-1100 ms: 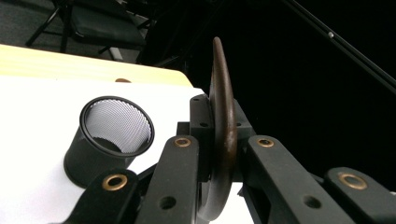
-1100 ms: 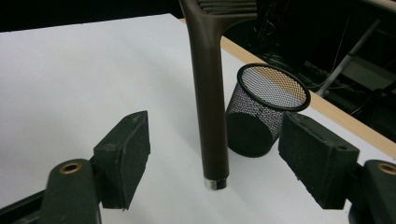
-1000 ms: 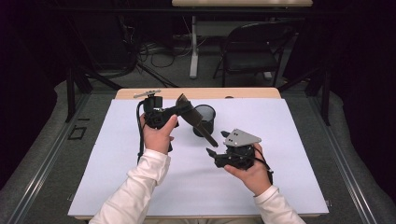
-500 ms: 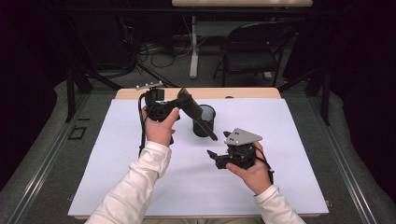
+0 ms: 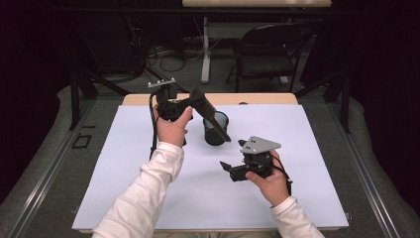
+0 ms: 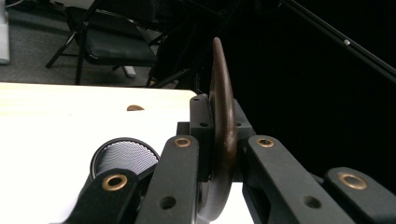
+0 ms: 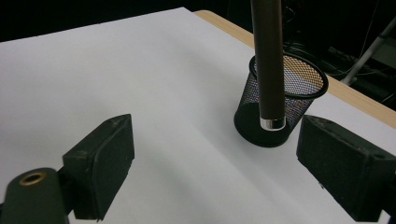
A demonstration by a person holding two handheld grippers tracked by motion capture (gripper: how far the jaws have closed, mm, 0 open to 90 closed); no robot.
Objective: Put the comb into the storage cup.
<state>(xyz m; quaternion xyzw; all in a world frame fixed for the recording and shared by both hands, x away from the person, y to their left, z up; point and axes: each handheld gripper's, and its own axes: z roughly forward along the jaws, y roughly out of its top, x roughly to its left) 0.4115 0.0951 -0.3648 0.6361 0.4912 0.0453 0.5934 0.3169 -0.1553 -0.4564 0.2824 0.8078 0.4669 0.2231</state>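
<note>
Brown spatula [image 5: 210,113] clamped in left gripper [image 5: 190,103], seemingly above mesh cup [image 5: 216,129]

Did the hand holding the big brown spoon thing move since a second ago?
Yes. The left gripper with the brown utensil has moved up the picture toward the table's far edge, while the mesh cup stayed put.

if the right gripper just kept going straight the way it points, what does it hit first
Most likely the dark handle of the tool that the left gripper holds, hanging ahead between the right gripper's open jaws. The mesh cup stands just behind it. Depth is hard to judge, so it might pass below the handle's tip.
</note>
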